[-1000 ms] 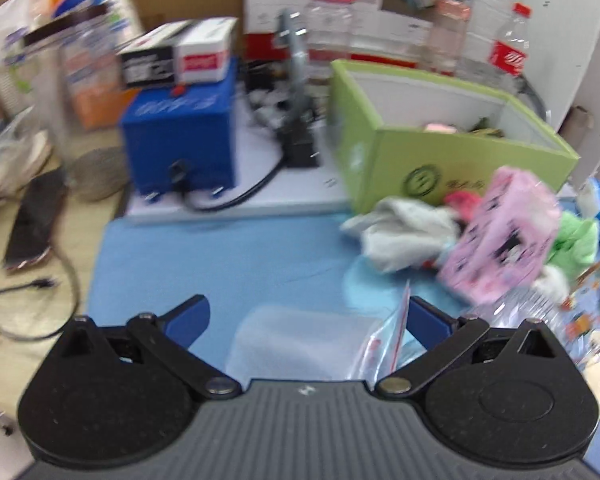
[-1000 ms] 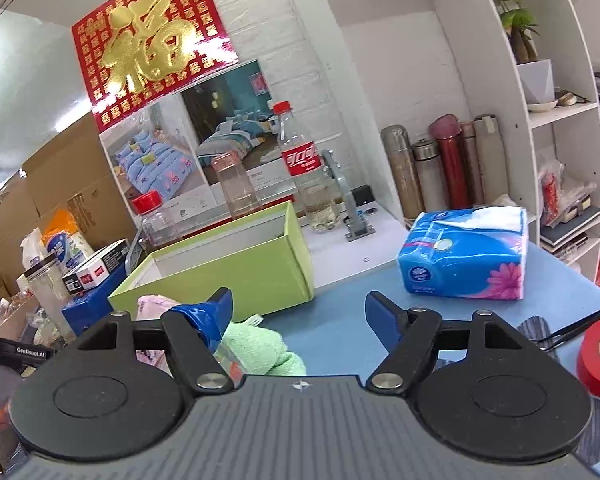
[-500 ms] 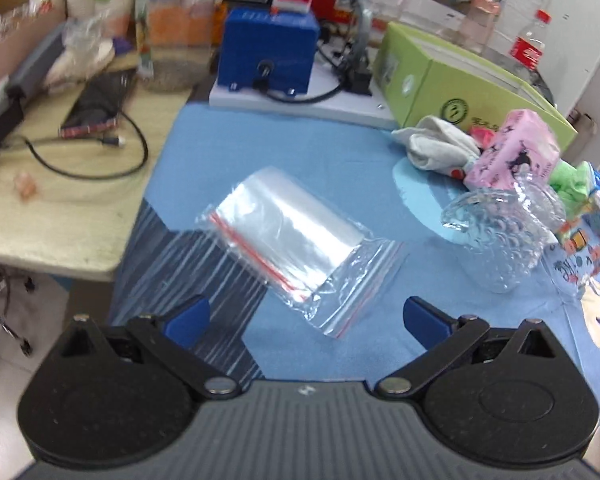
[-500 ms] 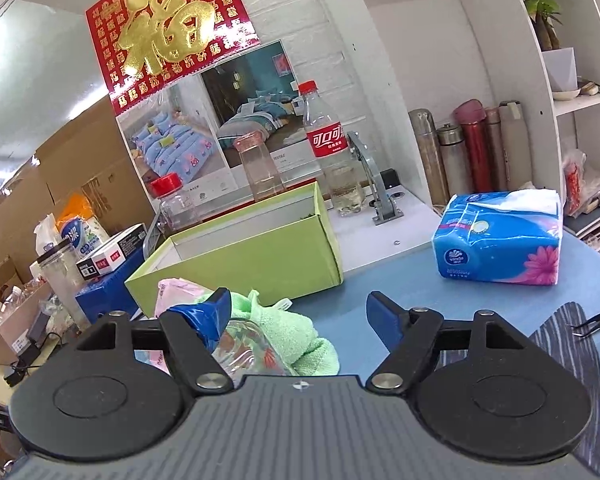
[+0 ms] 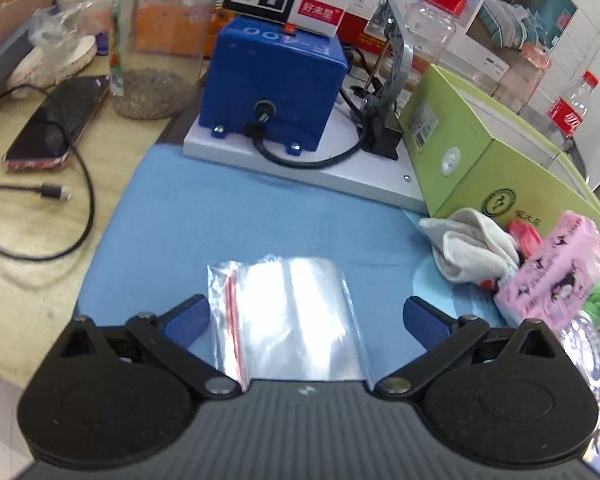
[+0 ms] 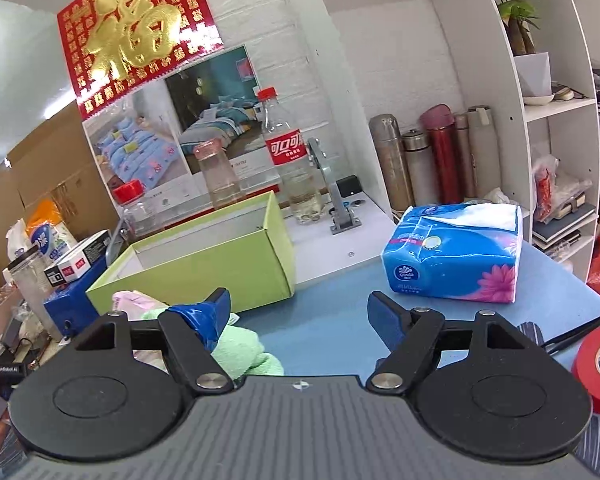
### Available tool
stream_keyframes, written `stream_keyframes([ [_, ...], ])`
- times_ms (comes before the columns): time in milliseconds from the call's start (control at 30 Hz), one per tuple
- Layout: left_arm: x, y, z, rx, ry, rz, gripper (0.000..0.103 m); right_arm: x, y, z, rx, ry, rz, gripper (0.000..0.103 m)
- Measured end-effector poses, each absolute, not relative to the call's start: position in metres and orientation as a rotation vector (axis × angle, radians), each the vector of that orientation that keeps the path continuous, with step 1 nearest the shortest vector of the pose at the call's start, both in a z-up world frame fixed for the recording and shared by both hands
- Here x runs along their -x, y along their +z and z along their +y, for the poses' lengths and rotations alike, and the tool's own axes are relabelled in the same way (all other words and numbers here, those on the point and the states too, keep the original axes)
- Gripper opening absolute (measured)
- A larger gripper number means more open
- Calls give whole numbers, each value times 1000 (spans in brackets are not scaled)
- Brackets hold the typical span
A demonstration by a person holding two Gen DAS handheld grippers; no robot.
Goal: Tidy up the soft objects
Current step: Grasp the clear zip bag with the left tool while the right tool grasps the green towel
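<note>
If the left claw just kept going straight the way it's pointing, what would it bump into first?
Most likely the clear zip bag, which lies on the blue mat right between the open fingers of the left gripper. Beyond it, further along the same line, sits the blue machine. Depth is hard to judge.

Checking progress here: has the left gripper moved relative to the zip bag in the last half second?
Yes. The left gripper has closed in on the zip bag, which now lies between its open jaws; the blue machine looms nearer too.
</note>
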State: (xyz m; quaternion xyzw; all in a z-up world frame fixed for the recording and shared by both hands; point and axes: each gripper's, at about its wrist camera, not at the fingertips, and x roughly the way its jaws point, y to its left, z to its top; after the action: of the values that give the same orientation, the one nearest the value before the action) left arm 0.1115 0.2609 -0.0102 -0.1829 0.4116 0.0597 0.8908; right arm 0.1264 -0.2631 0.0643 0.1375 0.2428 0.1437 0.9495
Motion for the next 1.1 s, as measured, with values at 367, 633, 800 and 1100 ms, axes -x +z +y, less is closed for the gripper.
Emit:
stream_keyframes([
  [367,-128,-15,245,229,153,872,102,-189,94,-140,112,824,710,63],
  [633,-130,-14,247,230,135,880,102,-213,74,-140,356,583,773,63],
  [800,-129,-14,247,228,129,883,102,-214,72,-196,367,430,815,63],
  [1100,-129,-14,240,180,127,908,102,-184,70,-266,347,284,811,64],
])
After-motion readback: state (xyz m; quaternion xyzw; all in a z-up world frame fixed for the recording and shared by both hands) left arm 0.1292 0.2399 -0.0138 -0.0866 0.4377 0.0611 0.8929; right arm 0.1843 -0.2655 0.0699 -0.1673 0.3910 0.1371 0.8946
